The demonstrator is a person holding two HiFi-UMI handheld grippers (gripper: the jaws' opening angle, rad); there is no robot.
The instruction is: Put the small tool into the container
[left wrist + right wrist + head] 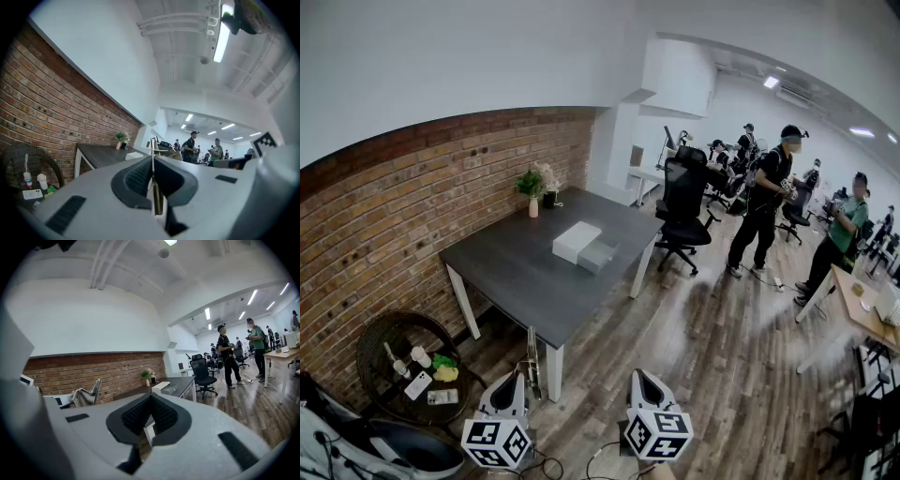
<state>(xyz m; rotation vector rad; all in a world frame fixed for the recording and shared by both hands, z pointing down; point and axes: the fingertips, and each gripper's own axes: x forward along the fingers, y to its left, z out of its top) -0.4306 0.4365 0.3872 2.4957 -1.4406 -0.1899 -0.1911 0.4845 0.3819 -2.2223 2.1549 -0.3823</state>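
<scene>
Grip check: left hand-held gripper [153, 161] clamped on the small tool [157, 196], a thin metal strip standing up between its pads. Right hand-held gripper [150, 401] closed, empty. Both are held low, well apart from the counter [525, 272]. The likely container, white box [577, 240] beside grey box [598, 256], sits there. Tool picked up; carry and drop-in not yet done.

Right gripper [150, 399]: jaws together, dark ribbed pads meeting at the tip, nothing between them. Beyond the tip, a dark bench [185, 380] along a brick wall [93, 371]. On it a white box [159, 385] just beside a grey container [169, 389]; a small potted plant [144, 374] at the wall end. Black office chair [202, 367] near the bench's far end. Two people stand on the wooden floor [253, 404].
</scene>
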